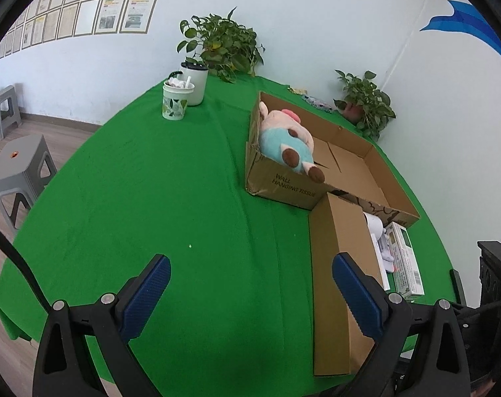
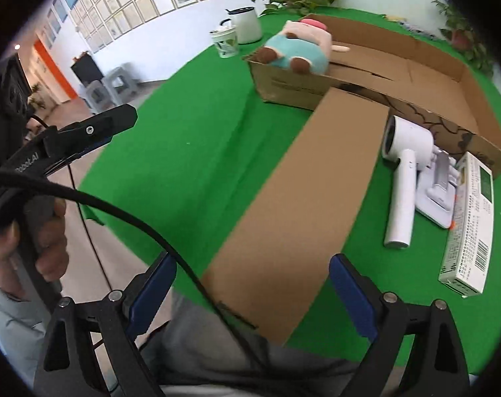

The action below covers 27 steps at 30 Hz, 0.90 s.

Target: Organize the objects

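Note:
A pink and light-blue plush toy lies at the left end of an open cardboard box, one foot over the wall. A long brown cardboard panel reaches from the box toward the near table edge. Right of the panel lie a white hair dryer, a white stand and a white-green carton. My left gripper is open over bare green cloth, left of the panel. My right gripper is open above the panel's near end, holding nothing.
A patterned cup and a white mug stand at the table's far side by a potted plant. Another plant sits in the far right corner. Grey stools stand on the floor at left. A hand holds the left gripper's handle.

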Each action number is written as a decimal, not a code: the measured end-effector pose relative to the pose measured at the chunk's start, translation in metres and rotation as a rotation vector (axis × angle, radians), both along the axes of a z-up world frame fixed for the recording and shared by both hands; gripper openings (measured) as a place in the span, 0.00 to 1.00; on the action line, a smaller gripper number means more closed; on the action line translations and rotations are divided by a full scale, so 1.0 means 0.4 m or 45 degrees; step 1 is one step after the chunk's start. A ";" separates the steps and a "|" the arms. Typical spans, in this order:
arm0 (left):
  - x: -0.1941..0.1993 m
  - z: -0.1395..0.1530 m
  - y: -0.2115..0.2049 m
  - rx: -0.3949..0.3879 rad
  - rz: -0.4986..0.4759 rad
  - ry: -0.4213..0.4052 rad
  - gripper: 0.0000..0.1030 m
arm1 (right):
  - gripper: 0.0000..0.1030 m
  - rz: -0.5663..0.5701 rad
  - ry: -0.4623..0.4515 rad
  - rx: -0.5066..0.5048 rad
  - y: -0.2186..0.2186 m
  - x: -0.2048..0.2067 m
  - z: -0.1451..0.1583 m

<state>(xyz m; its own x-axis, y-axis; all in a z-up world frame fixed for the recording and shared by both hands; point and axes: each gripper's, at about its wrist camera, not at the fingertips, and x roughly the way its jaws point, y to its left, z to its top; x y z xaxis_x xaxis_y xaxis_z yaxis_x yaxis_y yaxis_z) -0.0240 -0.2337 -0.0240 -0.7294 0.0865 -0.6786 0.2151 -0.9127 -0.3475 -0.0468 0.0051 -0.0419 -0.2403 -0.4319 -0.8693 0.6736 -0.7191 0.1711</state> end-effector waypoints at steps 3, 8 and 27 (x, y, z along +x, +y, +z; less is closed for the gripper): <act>-0.016 -0.022 0.020 0.014 -0.015 -0.021 0.96 | 0.91 0.010 0.076 0.025 -0.005 0.009 -0.013; -0.026 -0.046 0.041 0.018 -0.026 -0.043 0.96 | 0.91 0.036 0.021 -0.028 0.018 0.006 -0.021; -0.061 -0.123 0.130 0.076 -0.143 -0.094 0.96 | 0.91 0.384 -0.047 -0.077 0.109 -0.048 -0.037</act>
<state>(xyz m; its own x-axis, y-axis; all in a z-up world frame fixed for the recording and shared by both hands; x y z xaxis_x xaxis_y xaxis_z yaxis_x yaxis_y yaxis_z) -0.0483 -0.1817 -0.0731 -0.6611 0.2065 -0.7213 0.1401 -0.9105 -0.3890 -0.0662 0.0486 -0.0566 -0.0618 -0.5299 -0.8458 0.8476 -0.4754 0.2359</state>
